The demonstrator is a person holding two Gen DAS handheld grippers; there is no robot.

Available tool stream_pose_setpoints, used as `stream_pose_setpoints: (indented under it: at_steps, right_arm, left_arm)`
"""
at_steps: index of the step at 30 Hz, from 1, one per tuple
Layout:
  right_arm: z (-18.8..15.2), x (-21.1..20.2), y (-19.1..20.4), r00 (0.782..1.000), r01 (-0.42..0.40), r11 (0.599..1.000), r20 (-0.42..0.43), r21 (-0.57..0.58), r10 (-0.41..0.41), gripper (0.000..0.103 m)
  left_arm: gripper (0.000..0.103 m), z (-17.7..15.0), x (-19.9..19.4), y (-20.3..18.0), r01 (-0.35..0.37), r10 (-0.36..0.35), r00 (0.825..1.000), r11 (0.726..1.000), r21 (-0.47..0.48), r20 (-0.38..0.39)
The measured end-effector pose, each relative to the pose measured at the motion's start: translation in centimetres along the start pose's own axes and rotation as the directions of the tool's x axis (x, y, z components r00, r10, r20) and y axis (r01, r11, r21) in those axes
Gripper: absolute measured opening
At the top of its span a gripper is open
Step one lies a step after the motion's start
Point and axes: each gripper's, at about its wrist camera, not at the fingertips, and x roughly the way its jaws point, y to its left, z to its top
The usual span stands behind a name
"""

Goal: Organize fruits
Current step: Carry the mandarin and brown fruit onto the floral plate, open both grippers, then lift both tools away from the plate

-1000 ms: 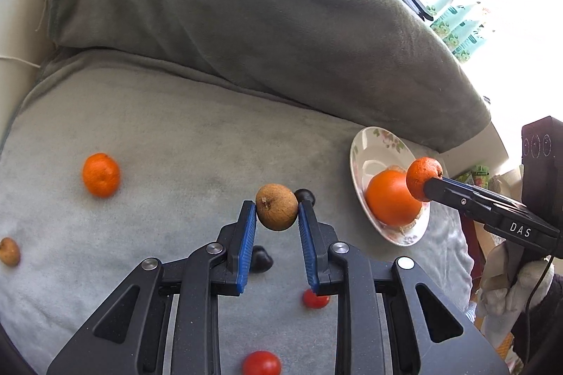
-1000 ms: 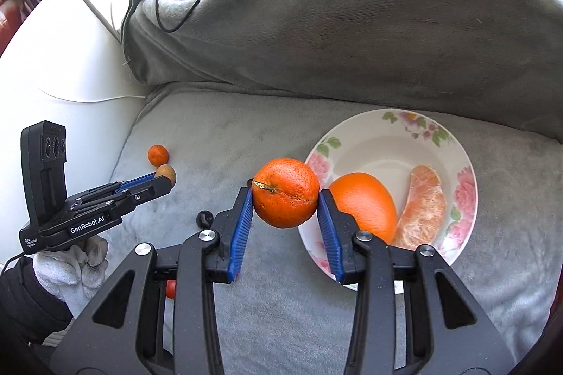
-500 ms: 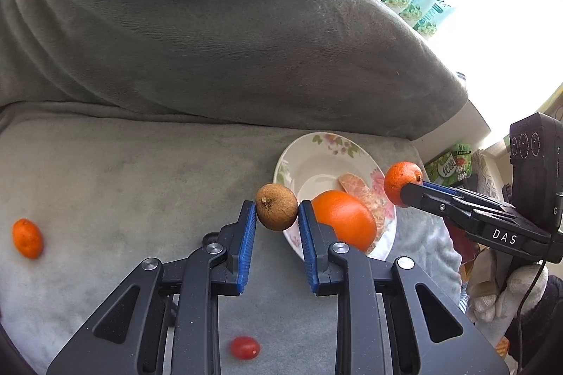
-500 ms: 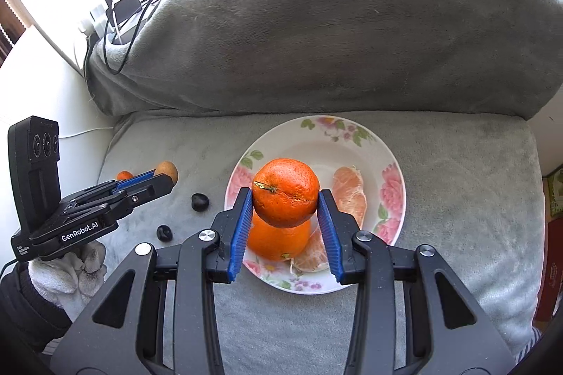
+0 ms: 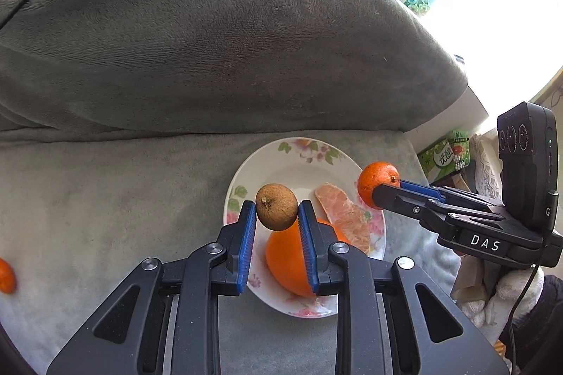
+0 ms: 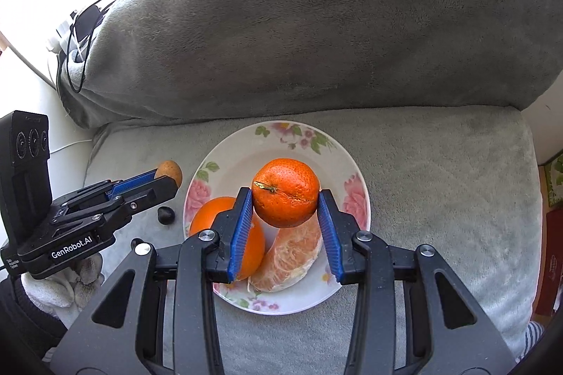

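- While the left gripper (image 5: 277, 206) clamps a small brown fruit (image 5: 276, 206) at frame centre, the floral plate (image 5: 299, 160) lies just behind and below it.
- Right gripper (image 6: 285, 197) pinches a mandarin (image 6: 285, 197) over the plate's middle.
- On the plate rest a whole orange (image 6: 211, 216) and a peeled segment (image 6: 292, 255).
- Another mandarin (image 5: 6, 275) sits on the grey cushion (image 5: 105, 199) at far left.

Plush grey blanket (image 6: 422, 163) (matt); glossy ceramic plate (image 6: 352, 170).
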Motion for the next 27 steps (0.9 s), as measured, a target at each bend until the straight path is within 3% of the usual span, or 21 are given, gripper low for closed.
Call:
stream_pose_setpoints:
  at_steps: [12,15,17,20,27]
  right_arm:
    - [0.8,0.8,-1.0,1.0,0.026,0.999,-0.003,0.028,-0.026,0.044]
    - [1.1,0.5,-1.1,0.999,0.037,0.999,0.013,0.037,-0.037,0.055]
    - [1.3,0.4,-1.2,0.999,0.041,0.998,0.021,0.042,-0.041,0.058]
    - [1.3,0.1,-1.3,0.999,0.046,0.998,0.027,0.049,-0.048,0.059]
    - [1.2,-0.3,-1.1,0.997,0.061,0.997,0.035,0.039,-0.063,0.065]
  left_arm:
    - [0.023,0.5,0.8,-0.5,0.002,-0.002,1.0,1.0,0.016,-0.029]
    - [0.024,0.5,1.0,-0.5,-0.003,0.003,0.999,1.0,0.011,-0.034]
    - [0.041,0.5,1.1,-0.5,0.002,-0.002,0.999,1.0,0.01,-0.035]
    - [0.054,0.5,1.1,-0.7,-0.003,0.003,0.999,1.0,0.018,-0.035]
    - [0.061,0.5,1.3,-1.3,-0.013,0.015,0.999,0.999,0.032,-0.049]
